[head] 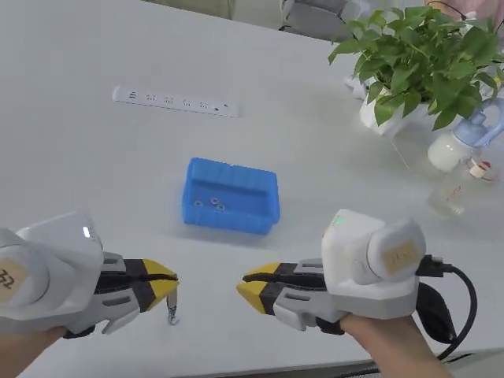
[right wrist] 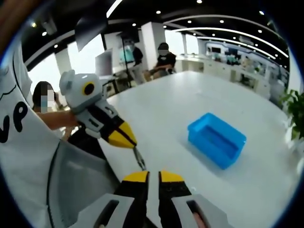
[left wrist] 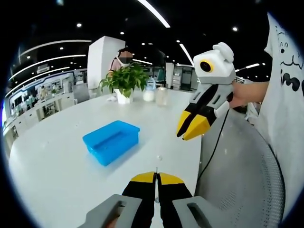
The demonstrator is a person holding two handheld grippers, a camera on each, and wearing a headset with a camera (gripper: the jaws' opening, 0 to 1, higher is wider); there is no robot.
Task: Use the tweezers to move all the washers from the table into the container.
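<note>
Pinched shut on tweezers (head: 172, 309) at the left gripper (head: 172, 285), yellow tips pressed to the thin metal with no more gap than the metal itself. Hanging down from those tips, pointed ends low over the table (head: 94, 173), touching it or just clear, impossible to tell. In the right gripper view, a thin dark stem slanting down below the yellow tips.

At the right gripper (head: 242, 283), drawn close together, at most a thin slit of table between the tips in its own view, gripping nothing. Level with the left one, tip facing tip, apart, near the table's front edge. Held from below in a hand (head: 386, 339), with a black cable (head: 465, 303) looping off the back.

Beyond the gap between the two, a blue container (head: 228, 222), open-topped, flat on the table, well clear of both. Inside it, a few small washers (head: 213, 204) toward the left of the floor. No telling from these views whether the tweezers carry one.

Farther back on the left, a white power strip (head: 175, 101) lying flat. At the far right, a green plant (head: 417, 47) in a white pot (head: 386, 118), with a white bottle (head: 453, 150) and a clear bottle (head: 453, 193) just beside it.
</note>
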